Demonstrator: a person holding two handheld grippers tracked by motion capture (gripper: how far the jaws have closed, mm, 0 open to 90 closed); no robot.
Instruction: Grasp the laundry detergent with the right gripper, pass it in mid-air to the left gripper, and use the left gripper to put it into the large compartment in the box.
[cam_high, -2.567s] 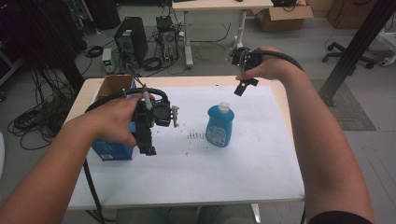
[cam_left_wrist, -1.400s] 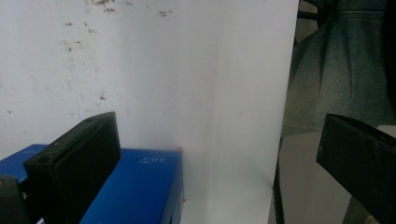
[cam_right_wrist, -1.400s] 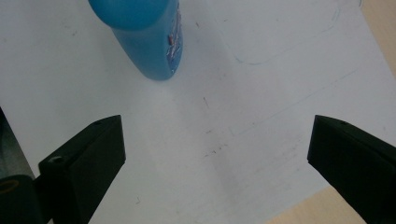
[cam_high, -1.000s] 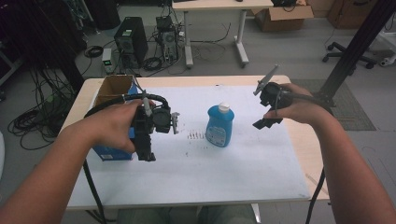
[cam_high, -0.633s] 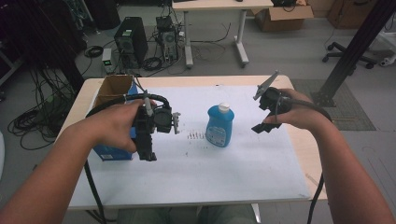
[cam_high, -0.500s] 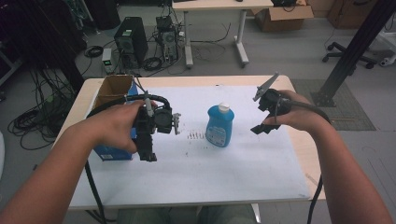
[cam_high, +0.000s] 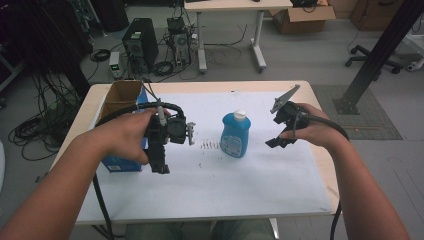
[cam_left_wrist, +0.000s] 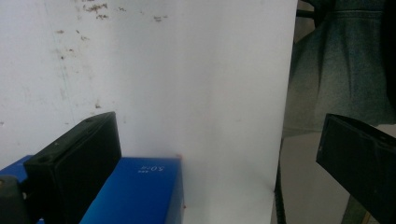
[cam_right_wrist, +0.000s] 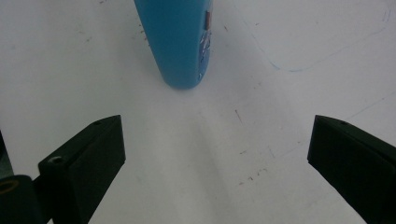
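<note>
The blue dish-soap bottle (cam_high: 235, 135) stands upright near the middle of the white-covered worktop (cam_high: 240, 185), its white cap on top and its long axis vertical. The right gripper (cam_high: 283, 126) hangs just to the bottle's right, low over the worktop, and its jaws are spread wide with nothing between them. In the right gripper view the bottle's base (cam_right_wrist: 180, 46) sits ahead of the jaws and a little toward the left one, so it lies off the centre line of the gap.

The left gripper (cam_high: 161, 150) is on the bottle's other side, farther from it, above the blue box (cam_high: 120, 162) by the open cardboard carton (cam_high: 122, 95); its jaws are also apart and empty, and the left gripper view looks down past a corner of the blue box (cam_left_wrist: 140, 191) toward the worktop's near edge.

The right hand is clearly the nearer one. A grasp would likely need the right gripper pushed forward and shifted slightly so that the bottle's body comes between the jaws.
</note>
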